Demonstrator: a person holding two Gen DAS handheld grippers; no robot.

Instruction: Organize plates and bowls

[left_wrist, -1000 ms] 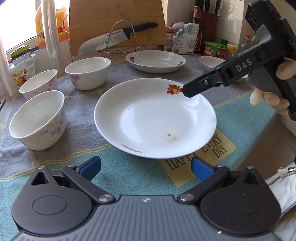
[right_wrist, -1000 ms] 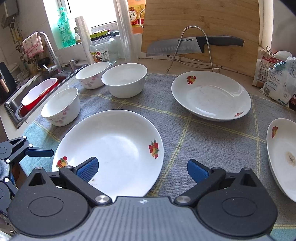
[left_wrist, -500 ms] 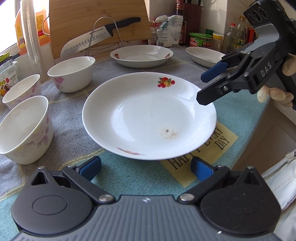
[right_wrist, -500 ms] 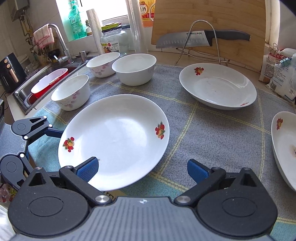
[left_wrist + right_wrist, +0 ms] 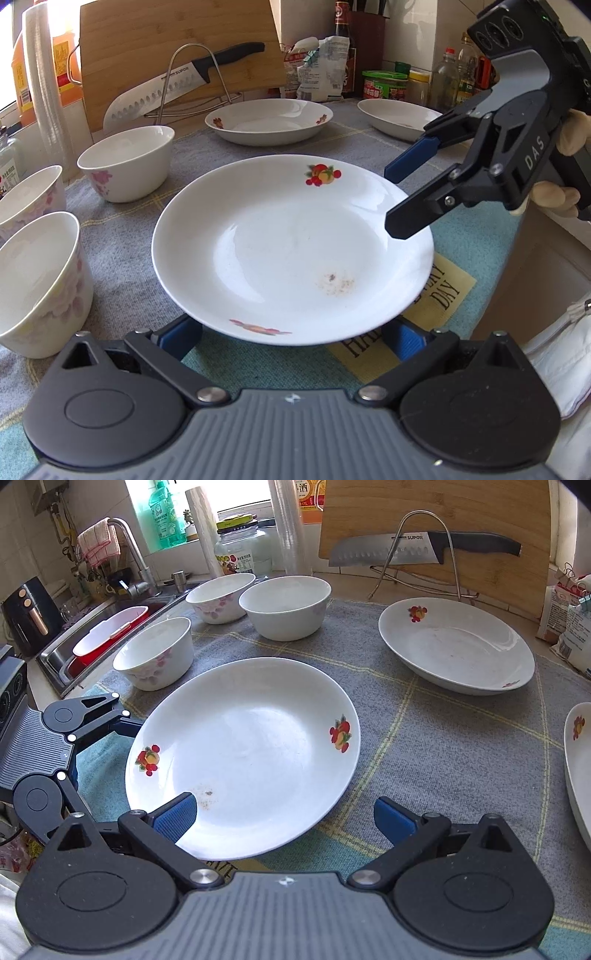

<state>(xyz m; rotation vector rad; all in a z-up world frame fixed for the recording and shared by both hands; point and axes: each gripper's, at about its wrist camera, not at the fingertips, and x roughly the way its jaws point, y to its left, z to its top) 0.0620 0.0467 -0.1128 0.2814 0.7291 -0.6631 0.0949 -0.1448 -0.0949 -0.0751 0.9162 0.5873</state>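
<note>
the near plate (image 5: 291, 247) sits on the grey-and-teal mat (image 5: 436, 746), nearest the counter's front edge, with three bowls to one side and two more plates beyond it. the left gripper (image 5: 291, 334) is spread wide, its blue pads low at the plate's near rim and partly hidden under it. the right gripper (image 5: 284, 818) is also spread; one blue pad overlaps the rim above the brown stain (image 5: 205, 794), the other hangs over the mat beside the plate. neither tool pinches anything.

step in hand, as judged: take the near plate for stacking onto another plate (image 5: 458, 650).

- use one gripper for the rim pinch; the other is best kept clear or used to steady the opposite edge.
- set one finger above the rim and one below before pressing together; the rim is thin and glazed, so a shallow bite may slip.
- lift level, then carry.
- keep the swing clear of the nearest bowl (image 5: 157, 653), which stands just beside the plate.
- lower it centred to avoid chipping.
</note>
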